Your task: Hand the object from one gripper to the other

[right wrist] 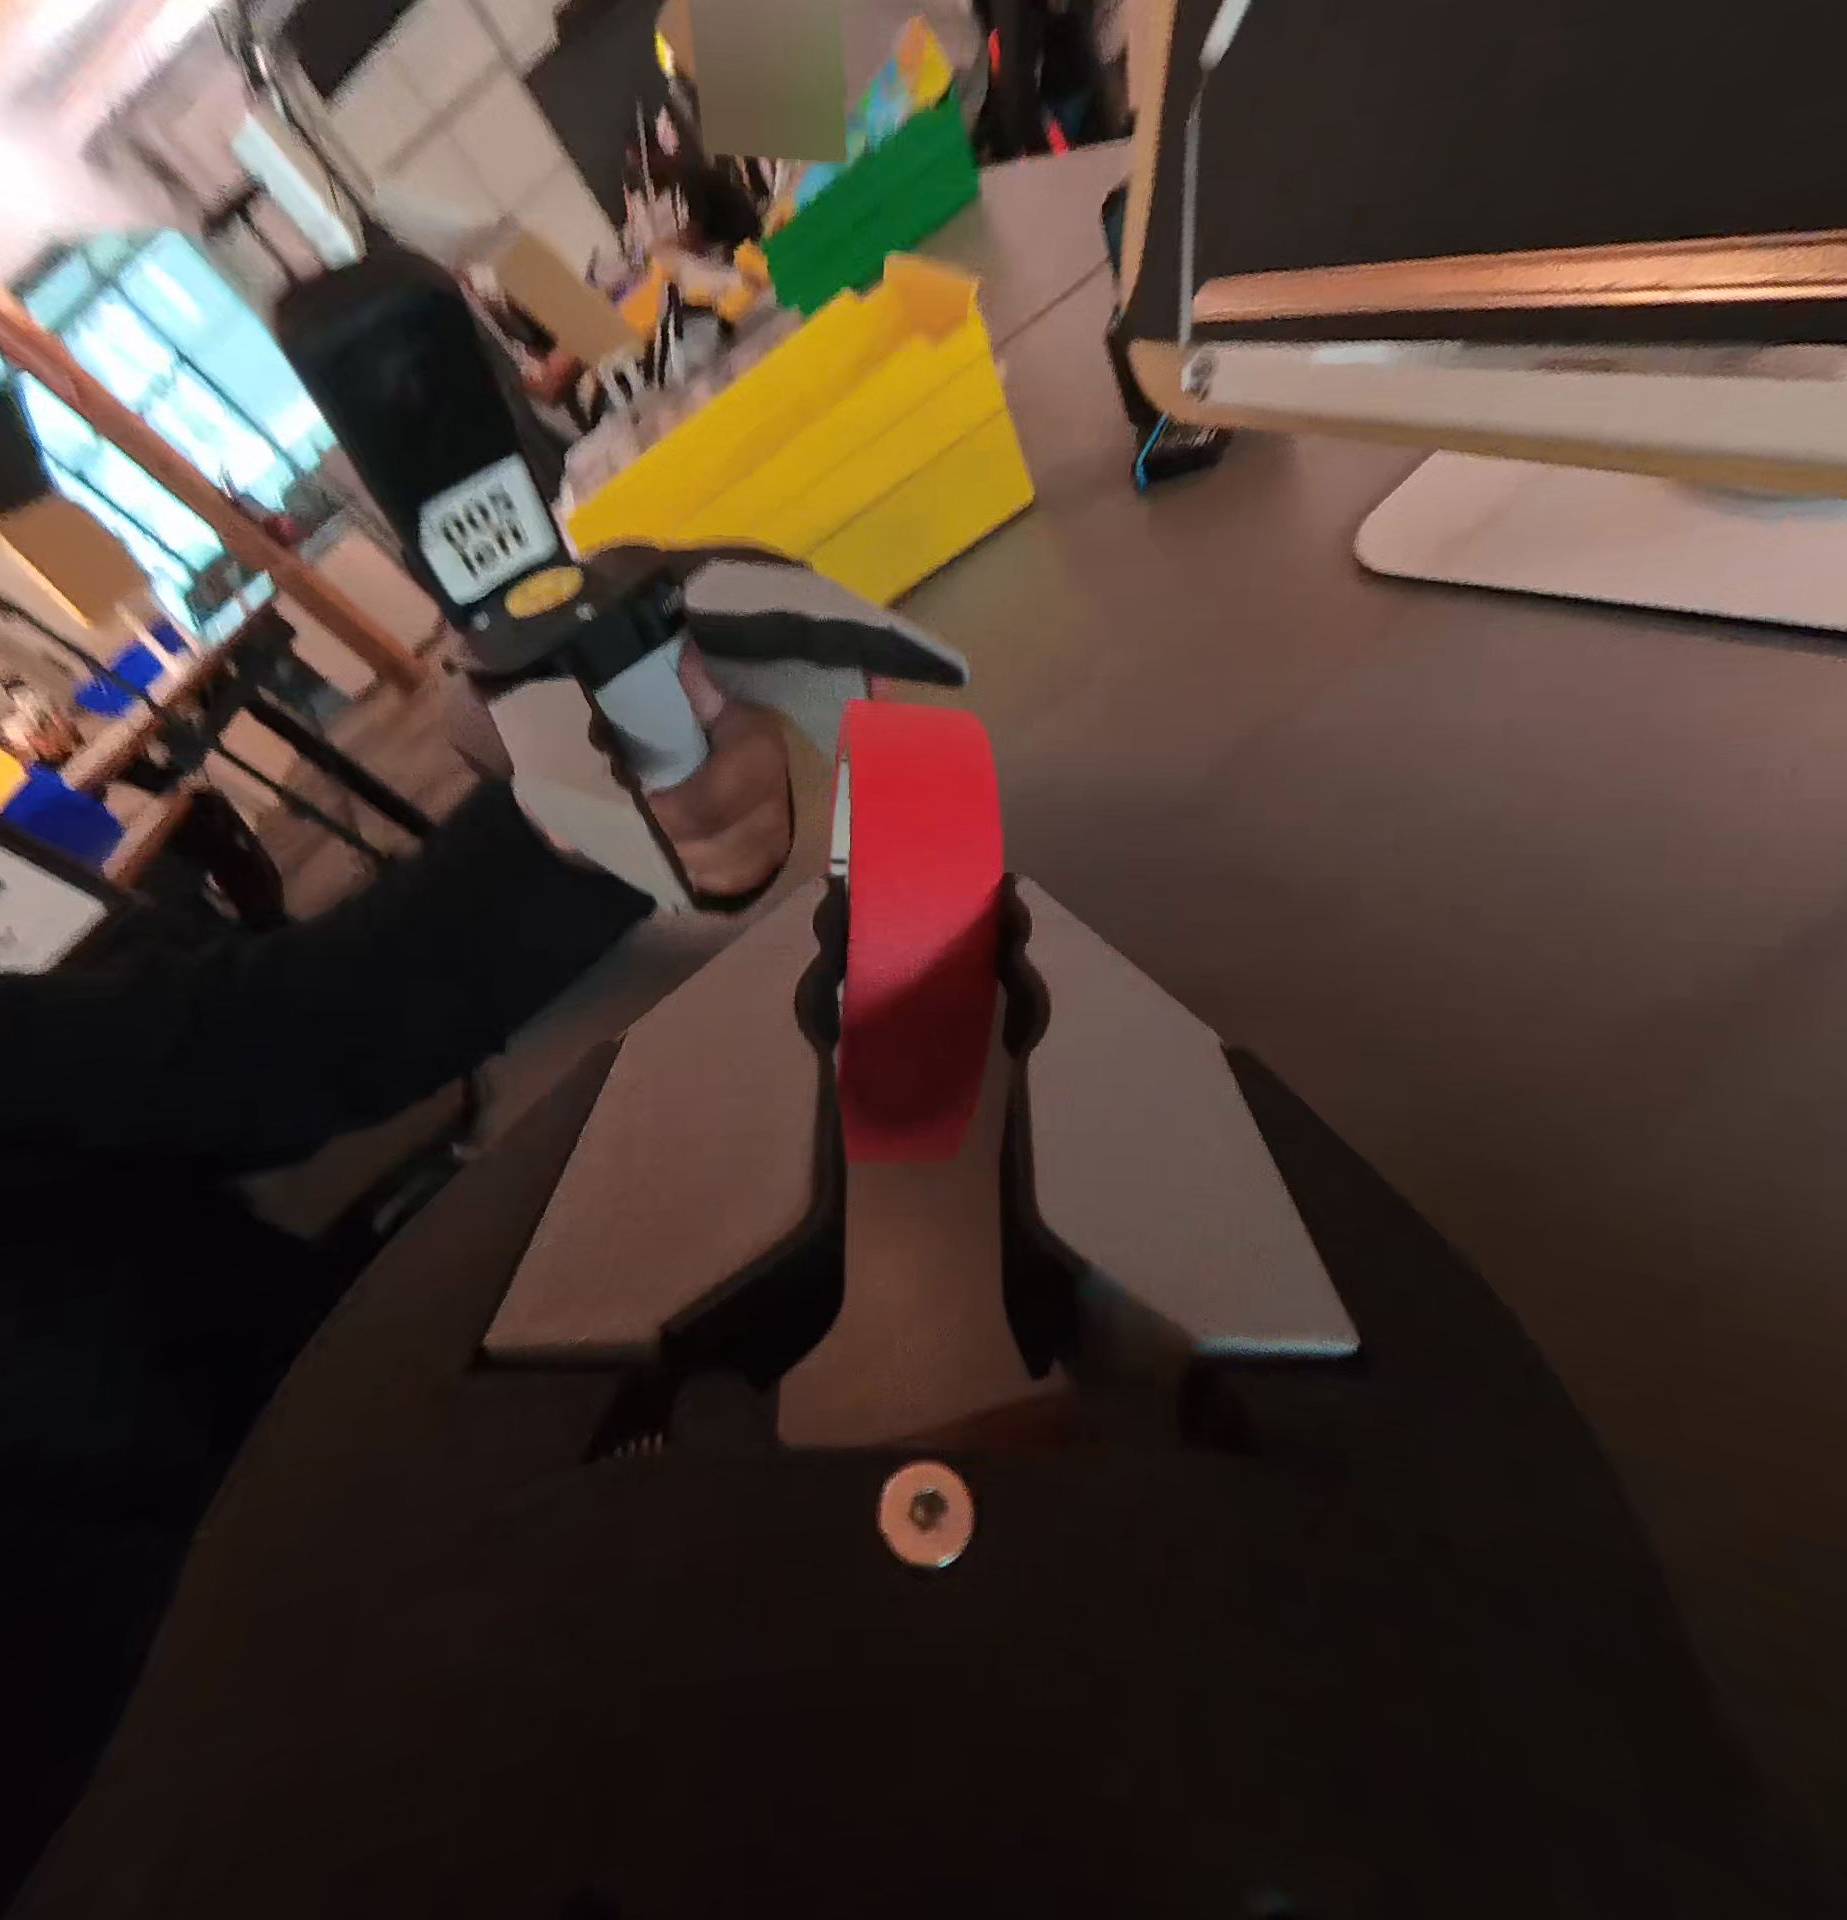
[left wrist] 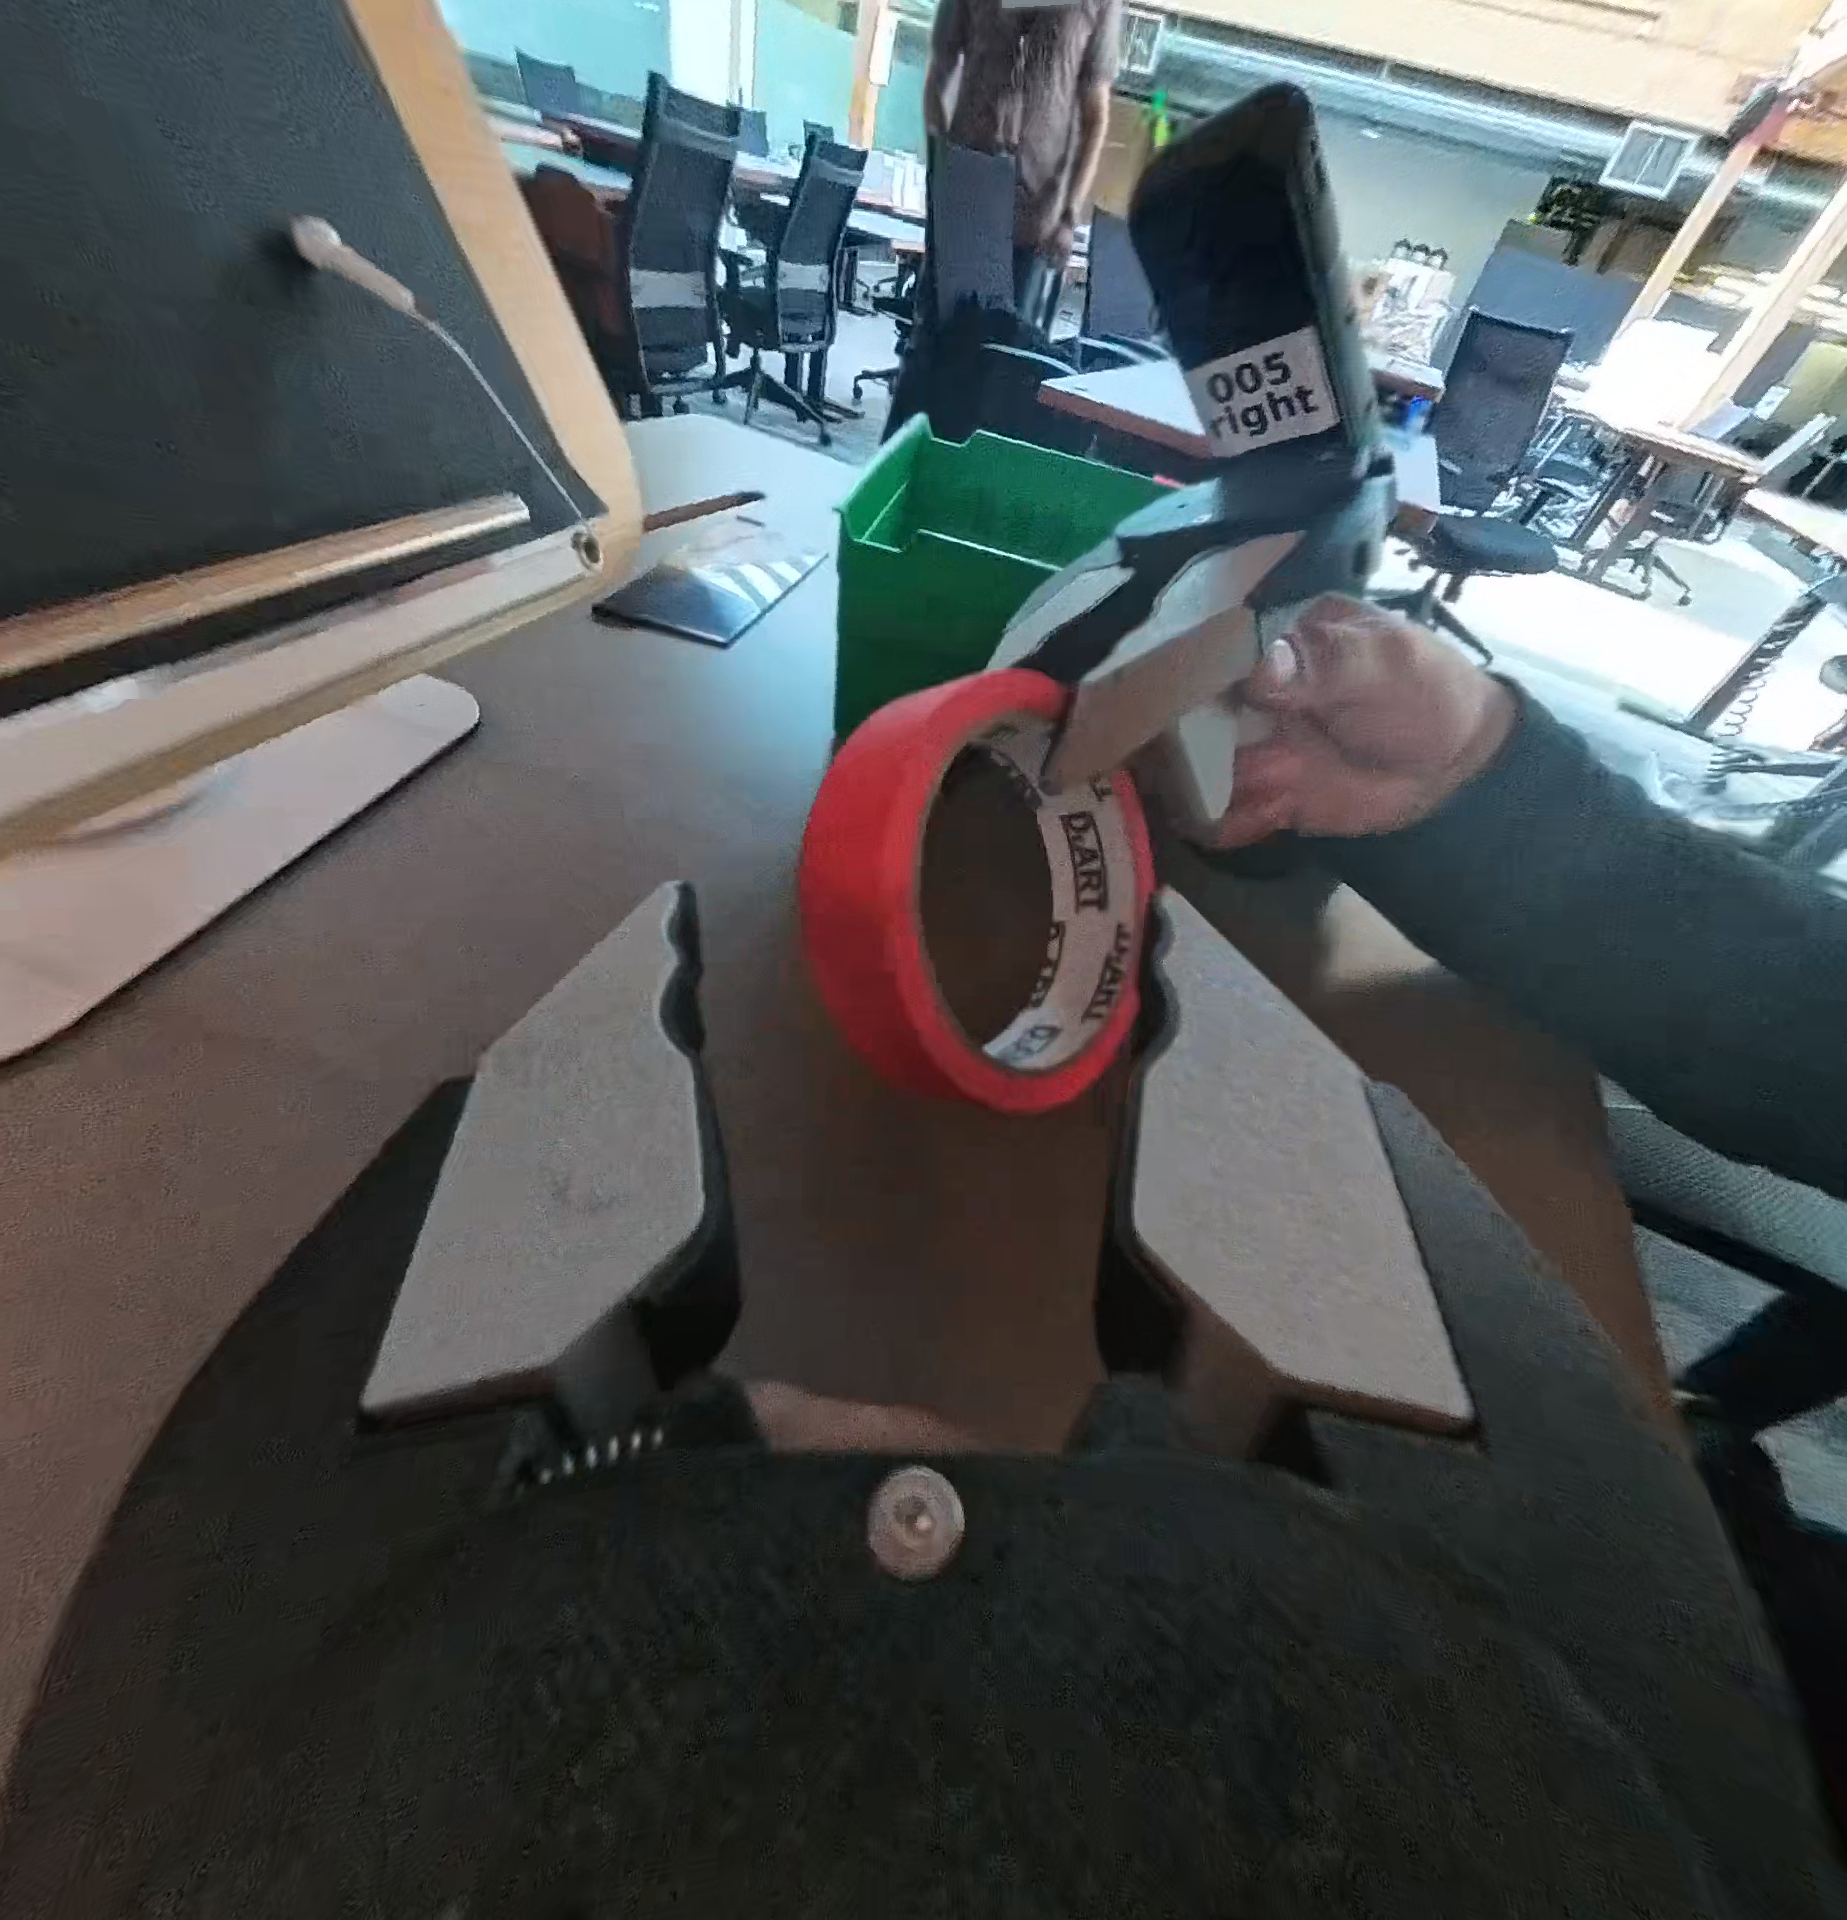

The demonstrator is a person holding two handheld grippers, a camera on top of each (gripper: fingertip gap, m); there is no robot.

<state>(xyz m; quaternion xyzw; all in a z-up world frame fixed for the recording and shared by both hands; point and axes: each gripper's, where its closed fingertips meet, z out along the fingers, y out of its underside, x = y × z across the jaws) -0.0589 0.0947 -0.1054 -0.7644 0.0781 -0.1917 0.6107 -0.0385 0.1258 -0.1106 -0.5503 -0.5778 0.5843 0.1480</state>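
Observation:
A red tape roll with a white printed core hangs upright above the dark table. My right gripper comes down from the upper right and is shut on the roll's top rim. In the right wrist view the right gripper clamps the red roll edge-on between its fingertips. My left gripper is open and empty, jaws wide. The roll sits just ahead of its tips, close to the right finger. The left gripper shows beyond the roll in the right wrist view.
A monitor on a white stand base stands at the left. A green bin is behind the roll, a yellow bin farther along the table. A person and office chairs are at the back. The gap from one gripper's tips to the other's is roughly 5 cm.

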